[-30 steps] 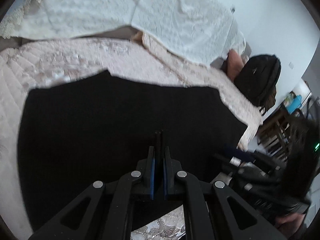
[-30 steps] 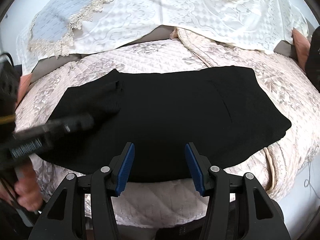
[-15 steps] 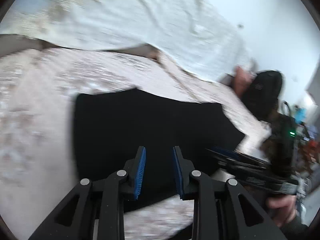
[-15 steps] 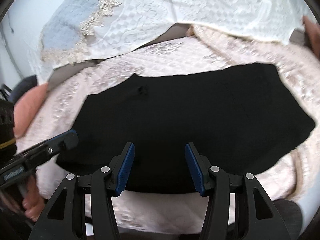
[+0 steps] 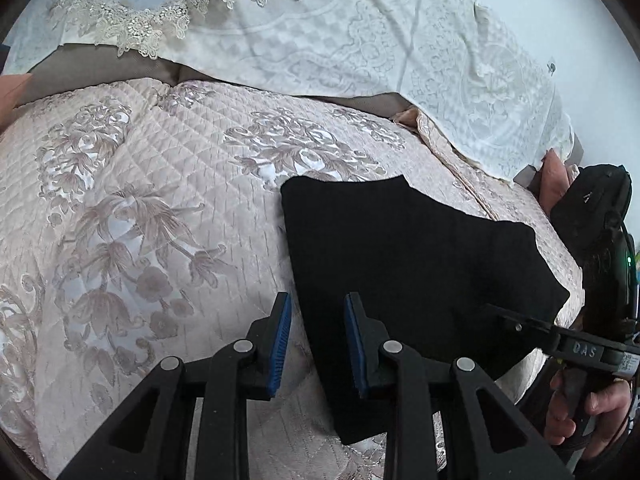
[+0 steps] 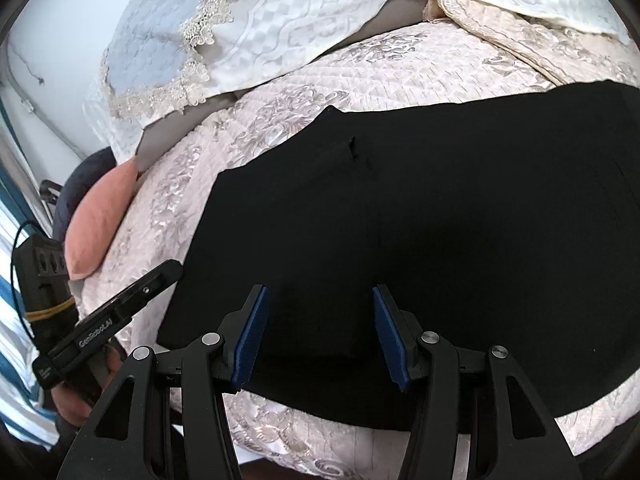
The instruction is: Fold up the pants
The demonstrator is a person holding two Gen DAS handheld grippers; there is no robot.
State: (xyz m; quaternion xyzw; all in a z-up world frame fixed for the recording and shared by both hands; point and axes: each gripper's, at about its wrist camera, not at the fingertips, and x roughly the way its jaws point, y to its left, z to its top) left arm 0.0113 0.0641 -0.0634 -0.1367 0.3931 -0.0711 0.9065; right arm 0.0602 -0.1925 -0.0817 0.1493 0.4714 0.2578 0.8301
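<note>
The pants [image 6: 420,216] lie flat on the quilt [image 5: 140,220], a black, partly folded slab. In the left wrist view they spread from centre toward 3 o'clock; in the right wrist view they fill the middle and run off at 3 o'clock. My left gripper [image 5: 316,344] hangs with its jaws apart and empty, straddling the pants' left edge. My right gripper [image 6: 318,328] is also spread and empty, above the near edge. I judge the cloth soft, light and limp, likely to sag and slide on the satiny quilt, so I would pinch through all layers at an edge or corner, one gripper at each end, to keep the fold square.
</note>
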